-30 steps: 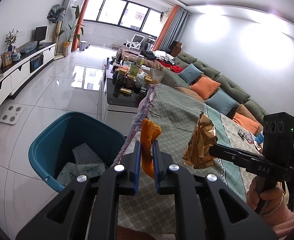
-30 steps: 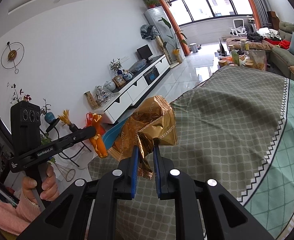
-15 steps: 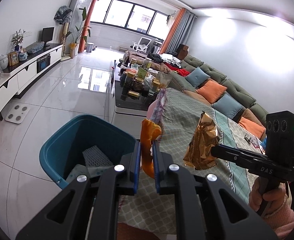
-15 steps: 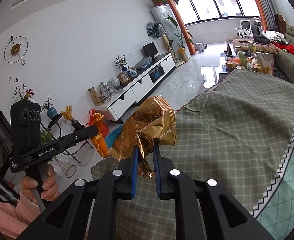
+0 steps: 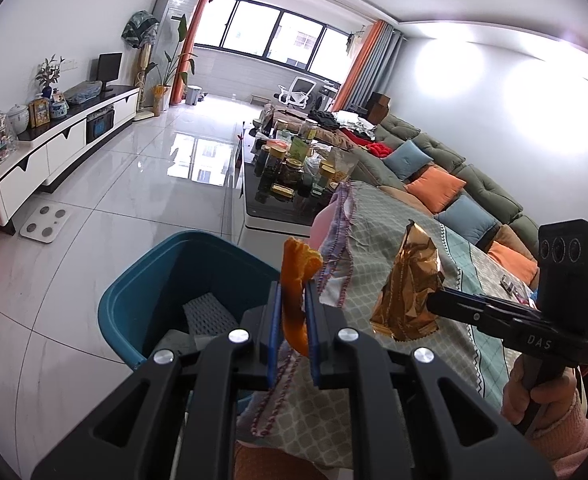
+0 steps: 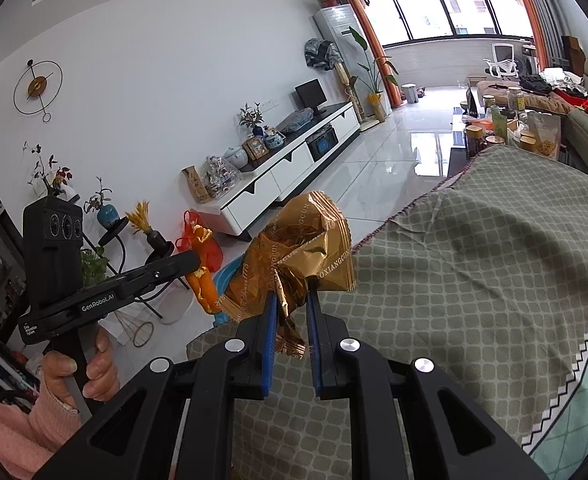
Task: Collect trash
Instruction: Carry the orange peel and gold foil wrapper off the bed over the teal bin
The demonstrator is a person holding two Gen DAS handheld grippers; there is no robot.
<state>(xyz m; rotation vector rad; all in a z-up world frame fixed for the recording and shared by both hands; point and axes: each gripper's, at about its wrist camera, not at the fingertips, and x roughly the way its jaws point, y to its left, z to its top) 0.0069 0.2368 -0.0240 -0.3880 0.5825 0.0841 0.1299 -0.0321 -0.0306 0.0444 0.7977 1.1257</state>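
Just left of and below the left gripper (image 5: 292, 292) sits the teal plastic bin (image 5: 134, 300), those jaws pinched tight on a curled orange peel (image 5: 295, 276), and to its right the right gripper (image 6: 288, 300) clamps a crumpled gold foil wrapper (image 6: 305, 252) above the green checked tablecloth (image 6: 473, 272).

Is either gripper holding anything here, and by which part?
Both are. The left gripper pinches the orange peel near its lower end; the right gripper clamps the crumpled gold wrapper at its lower, twisted part.
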